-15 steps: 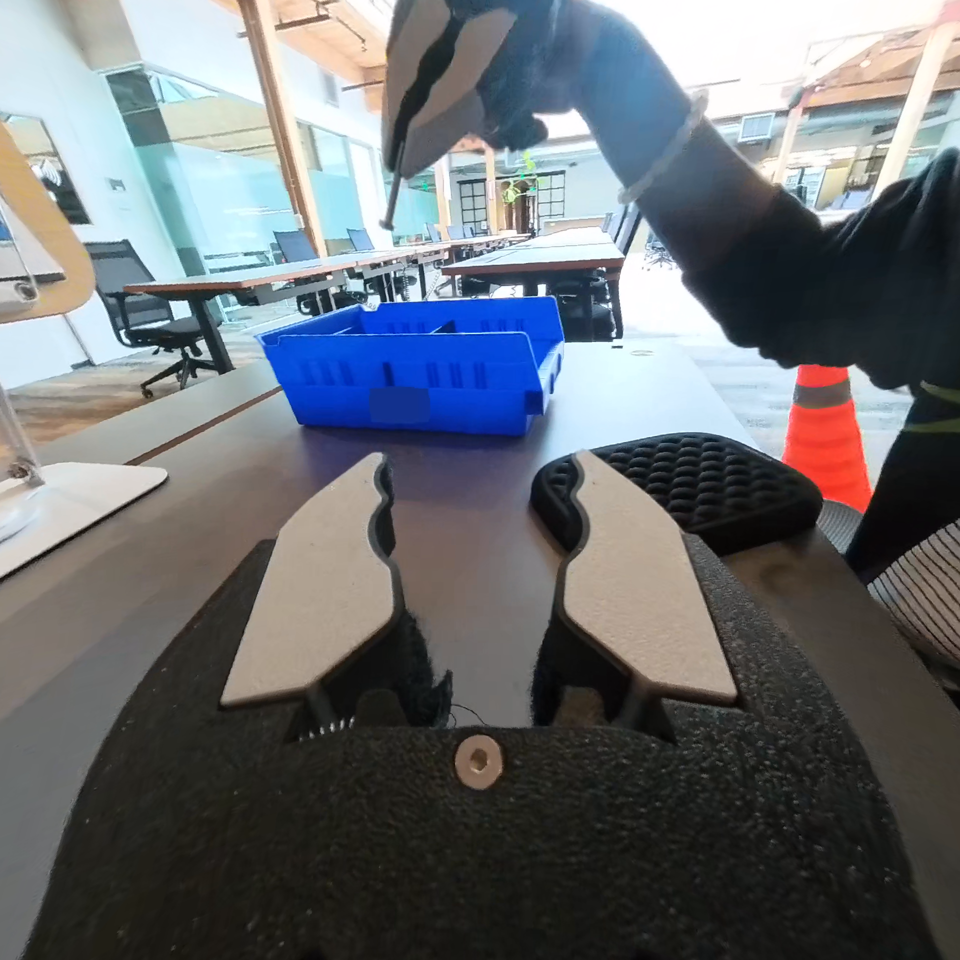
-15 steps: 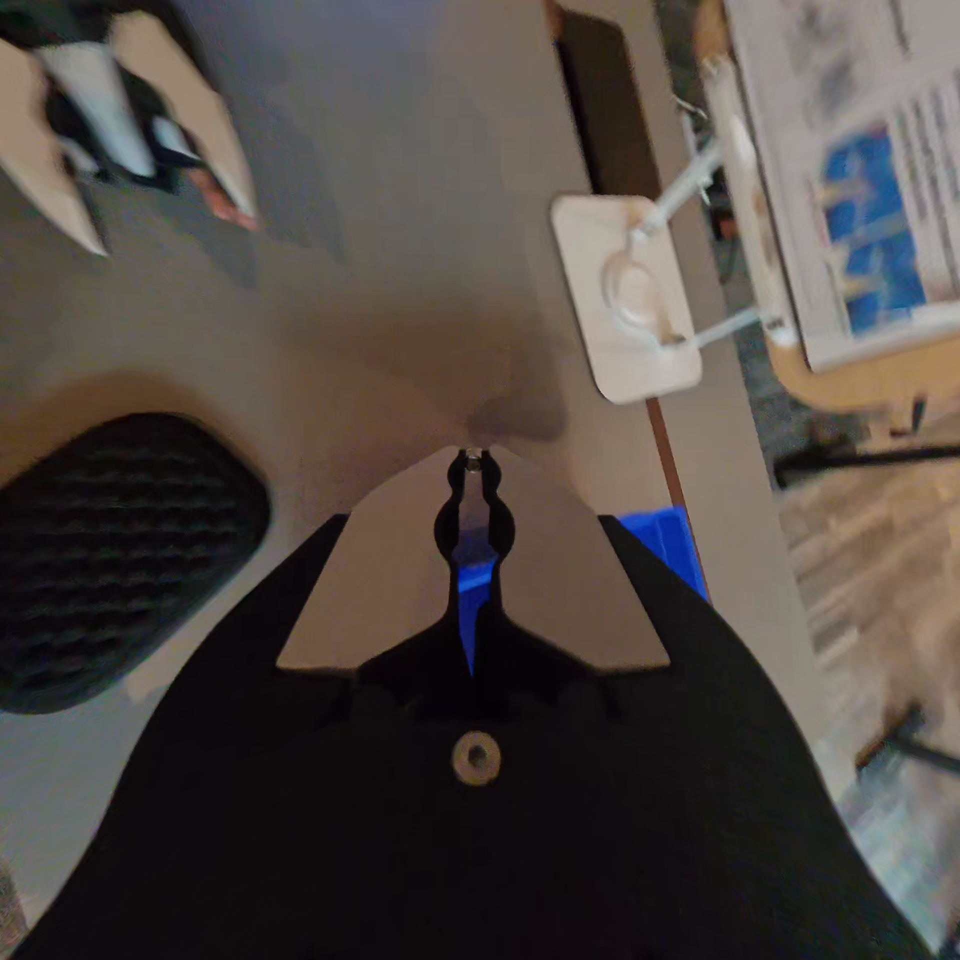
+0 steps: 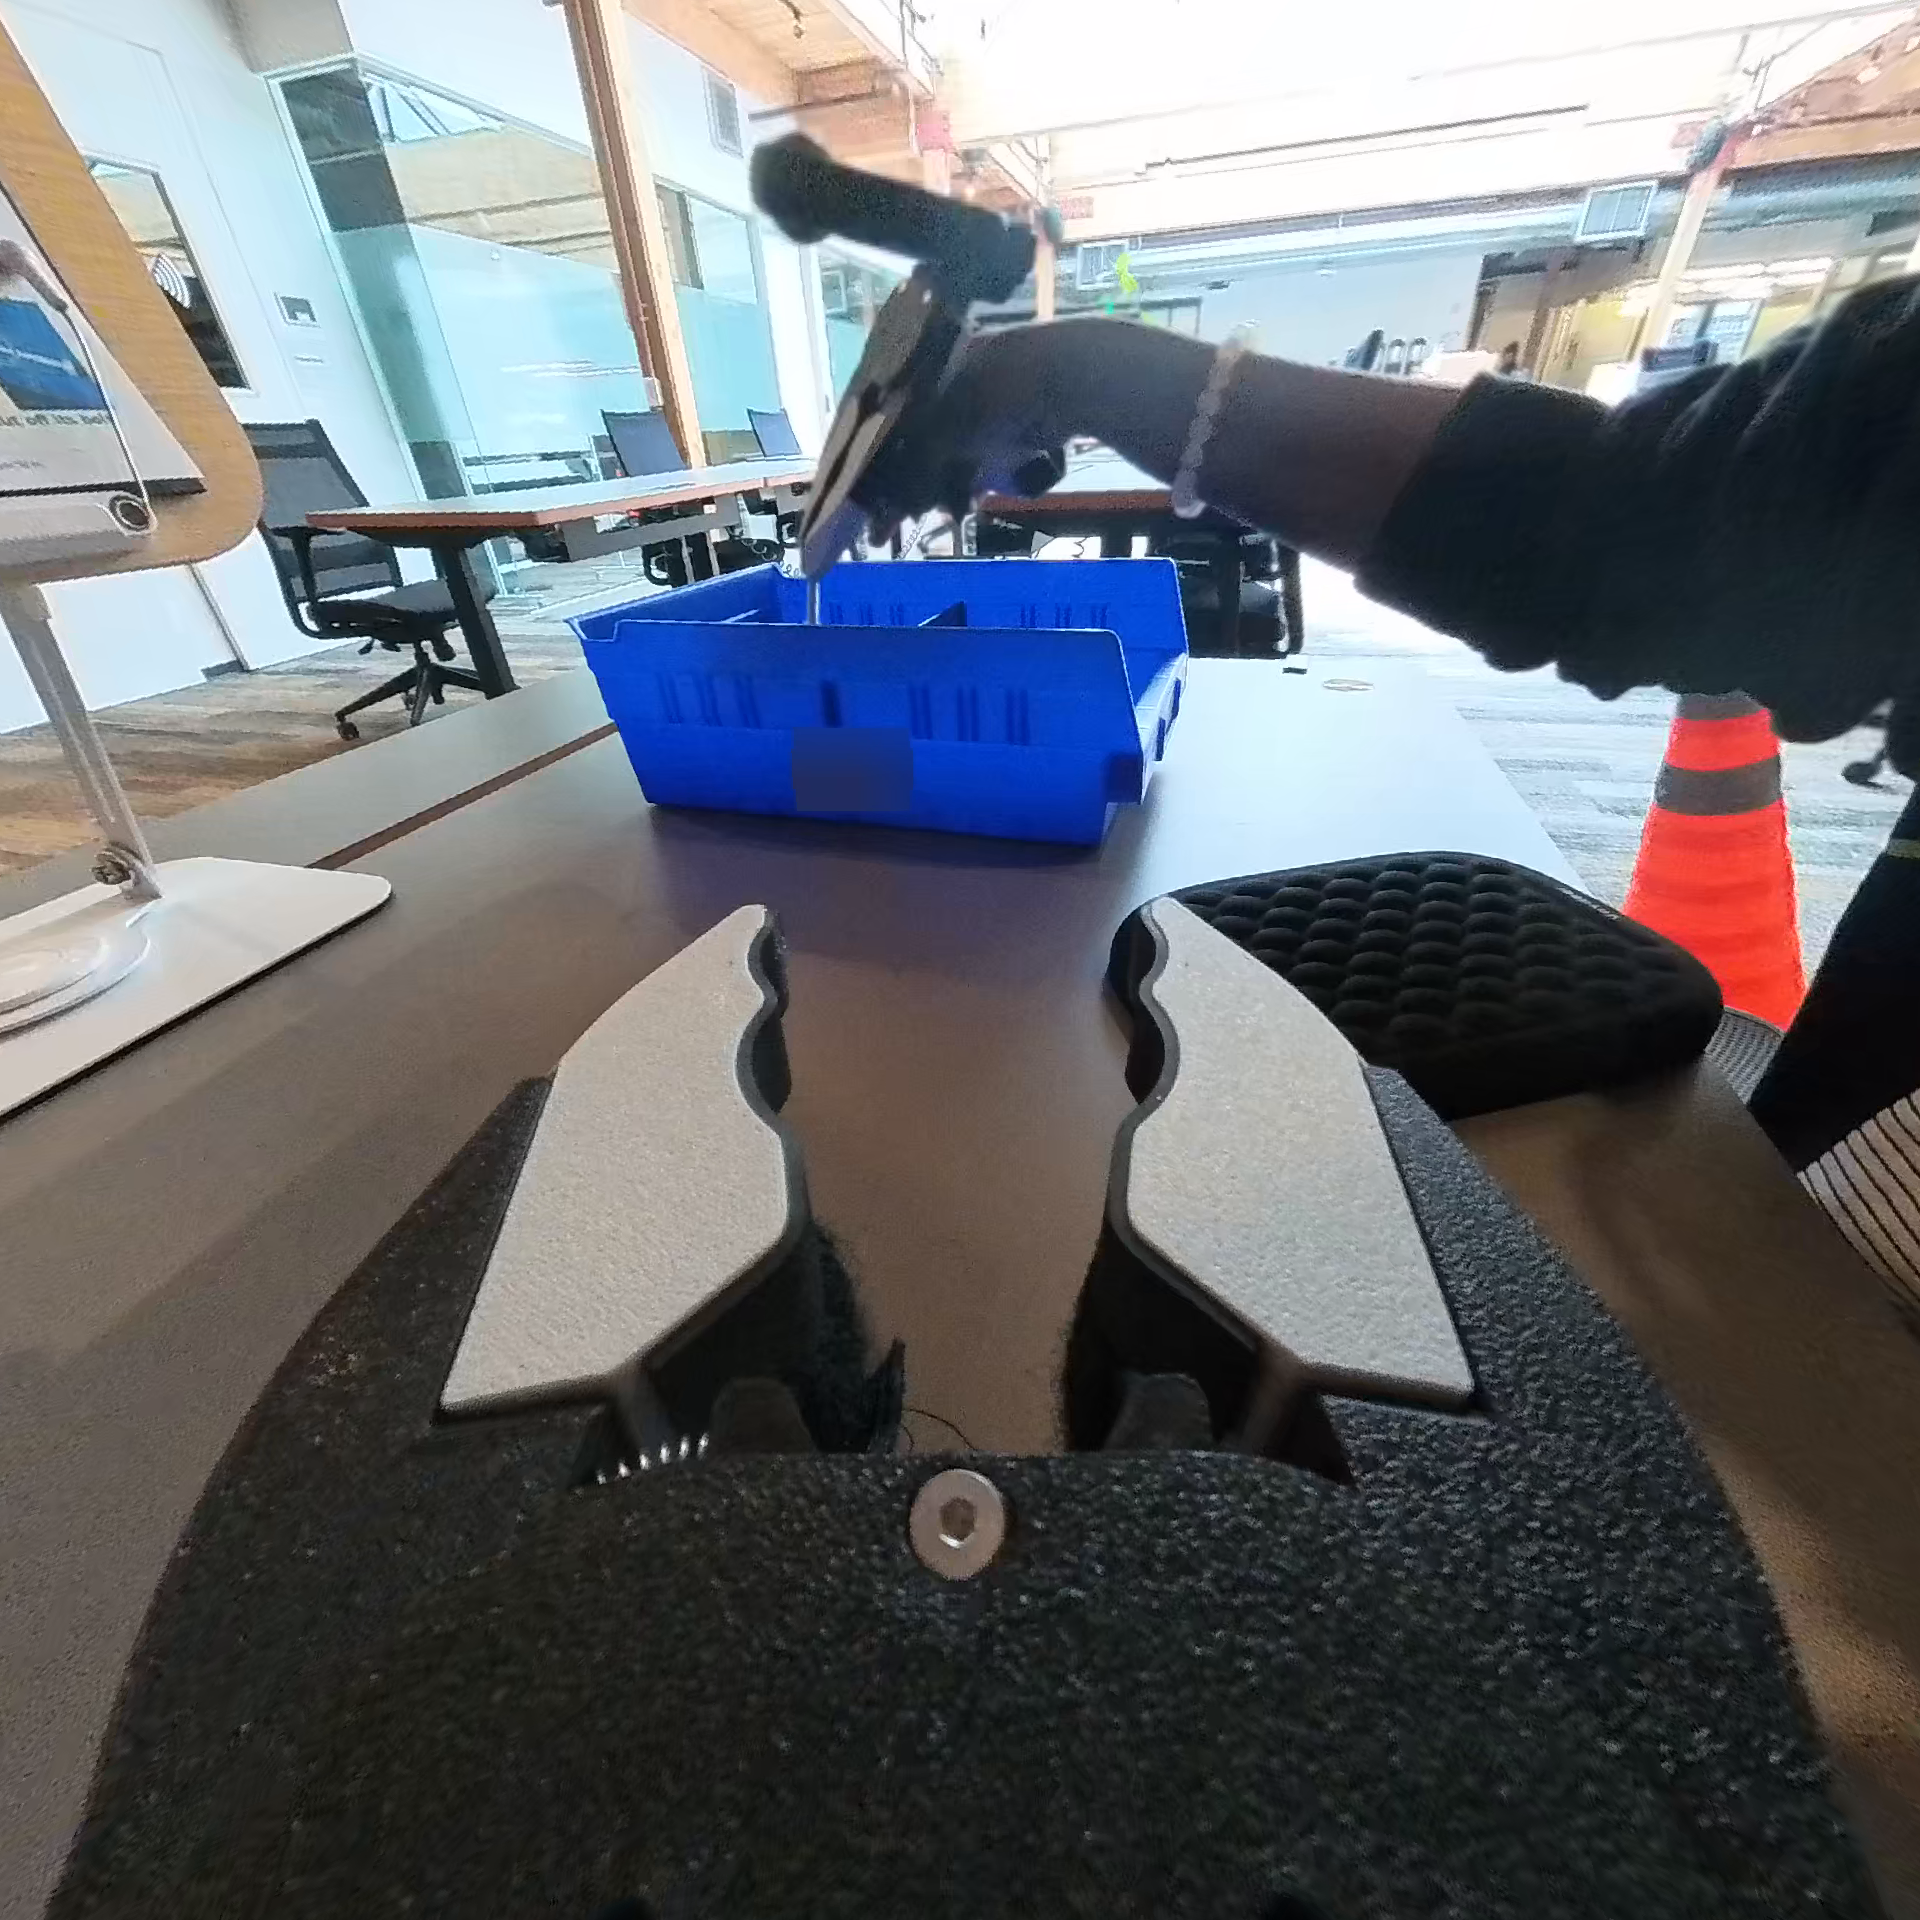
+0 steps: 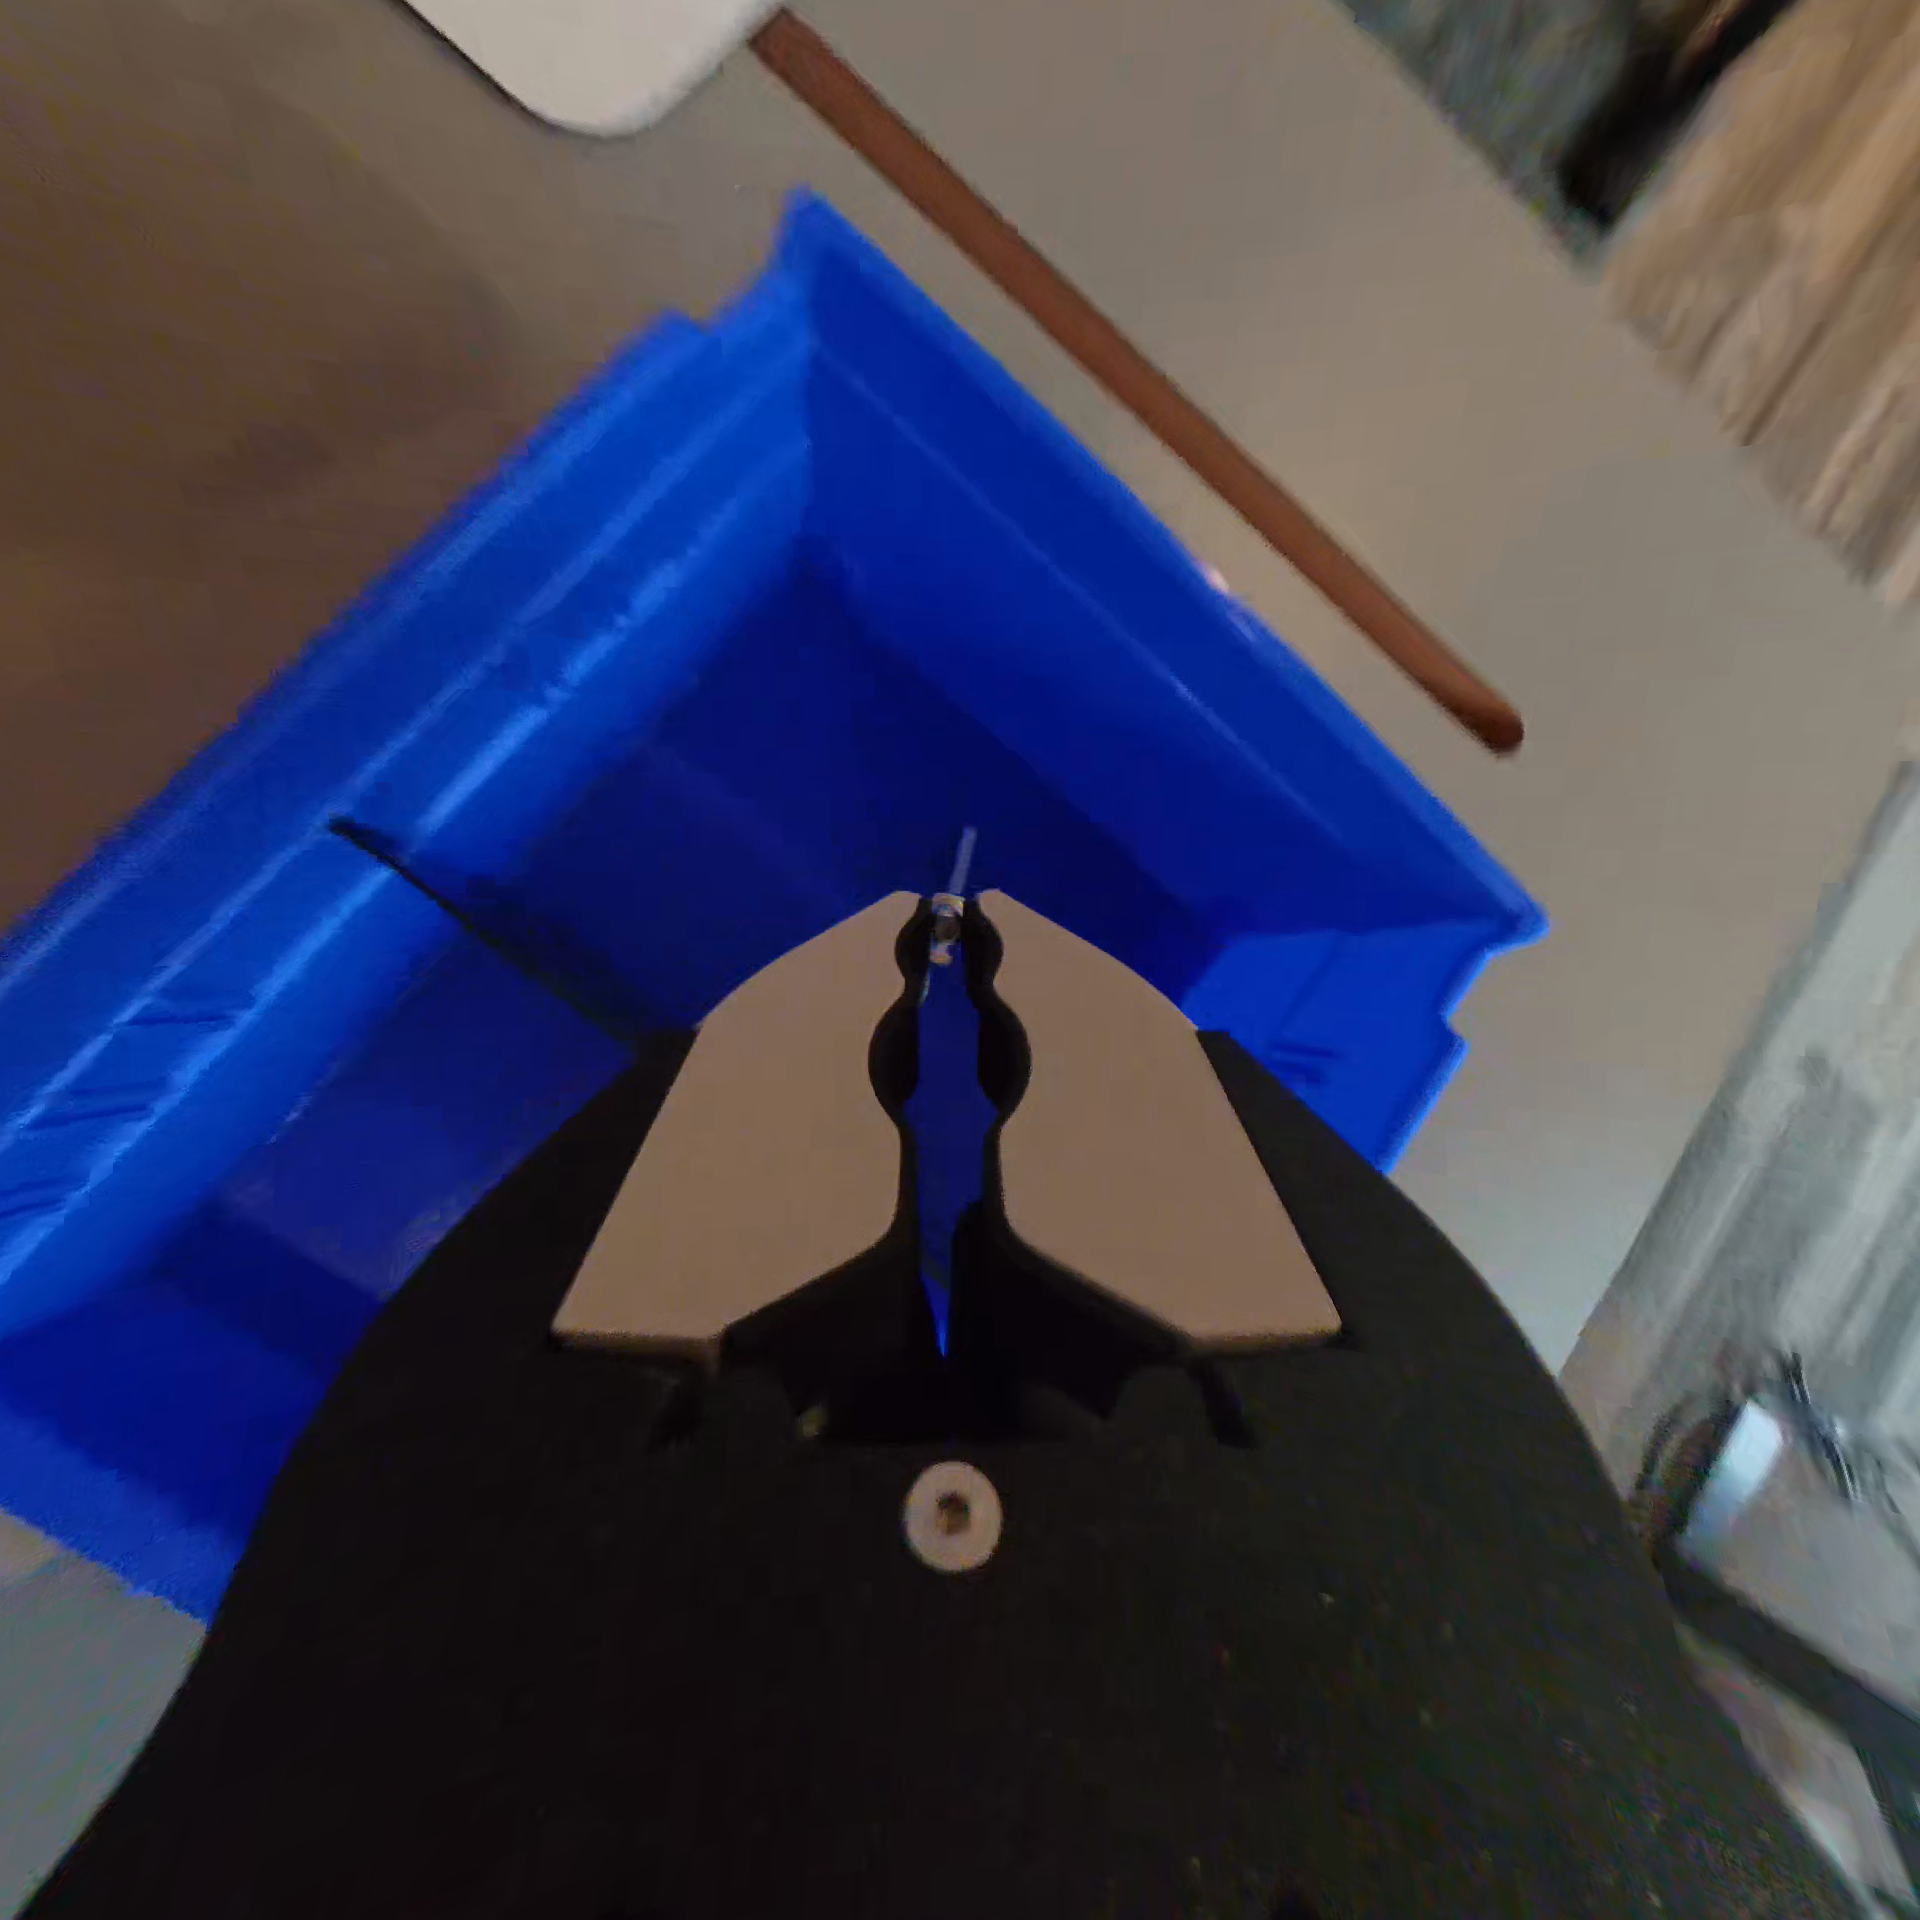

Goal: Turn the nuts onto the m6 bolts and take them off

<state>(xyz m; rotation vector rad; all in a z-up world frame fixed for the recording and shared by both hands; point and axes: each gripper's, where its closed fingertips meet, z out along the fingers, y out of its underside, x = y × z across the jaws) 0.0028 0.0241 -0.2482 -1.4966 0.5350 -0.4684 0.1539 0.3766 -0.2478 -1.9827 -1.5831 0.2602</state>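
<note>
Item: slim silver metal bolt (image 4: 961,868), pinched at its head by the right gripper (image 4: 948,914) fingers, shank pointing down into the blue plastic divided bin (image 3: 883,717). No nut visible on it.

Left gripper (image 3: 951,966): fingers wide apart, holding nothing, above the dark surface (image 3: 520,935).

Progress: judged at the return stage for this bolt; release still to do.

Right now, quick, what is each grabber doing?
Left gripper: open, holding nothing.
Right gripper: closed on a thin metal bolt, over the blue bin.
</note>
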